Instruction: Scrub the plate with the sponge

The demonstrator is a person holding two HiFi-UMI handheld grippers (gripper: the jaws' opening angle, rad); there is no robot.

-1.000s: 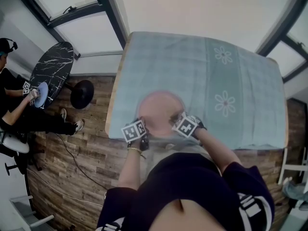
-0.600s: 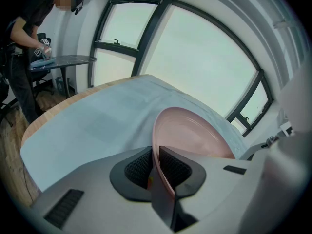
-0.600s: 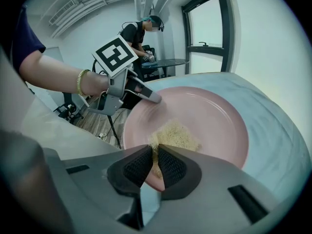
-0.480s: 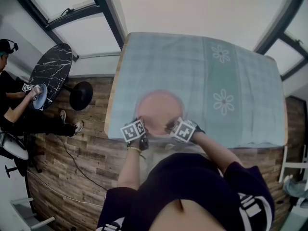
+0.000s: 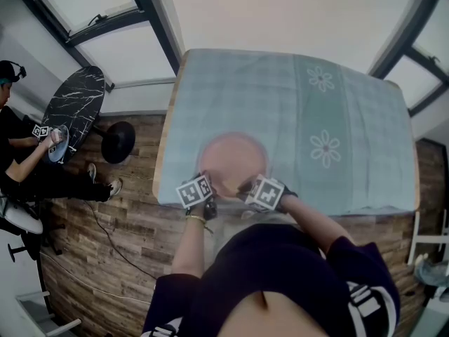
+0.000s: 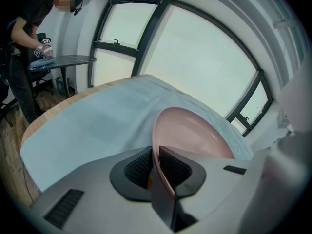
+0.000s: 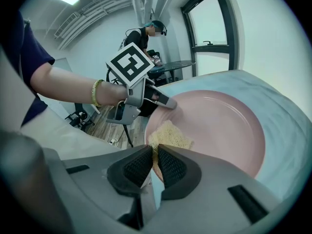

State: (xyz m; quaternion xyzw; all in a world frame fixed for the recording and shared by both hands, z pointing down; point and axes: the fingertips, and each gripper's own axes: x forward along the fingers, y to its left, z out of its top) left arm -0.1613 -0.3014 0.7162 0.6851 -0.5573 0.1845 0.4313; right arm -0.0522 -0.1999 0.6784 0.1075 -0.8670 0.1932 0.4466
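Item 1, lowest in the head view: your dark top [image 5: 280, 279] with white lettering at the sleeves, both forearms reaching up the frame.

Item 2: your left gripper [image 6: 157, 165]. Its claw is narrow, the ribbed pads clamped on the near rim of the pink plate [image 6: 192, 133]. A yellow bracelet [image 7: 96, 92] sits on that wrist, seen at middle left of the right gripper view.

Item 3: your right gripper [image 7: 155, 164]. Its claw is narrow too, pinched on a pale yellow sponge [image 7: 169, 134].

Item 4: the sponge lies against the plate's inner face, close to the near rim and just beside the left gripper's tips.

Item 5: the plate is round and shallow. It sits at centre frame in the head view, between the two marker cubes, near the table's front edge.

Item 6: a pale blue checked cloth [image 5: 238, 97] covers the table, with a greener band [image 5: 323, 118] of white flowers right of centre.

Item 7: wood-plank floor [image 5: 105, 244] at left, crossed by a thin cable.

Item 8: a black marbled round table [image 5: 76, 102] at upper left, on a black disc foot.

Item 9: a seated person [image 5: 21, 167] at far left, holding marked grippers over that table.

Item 10: dark-framed windows [image 5: 105, 20] along the top.
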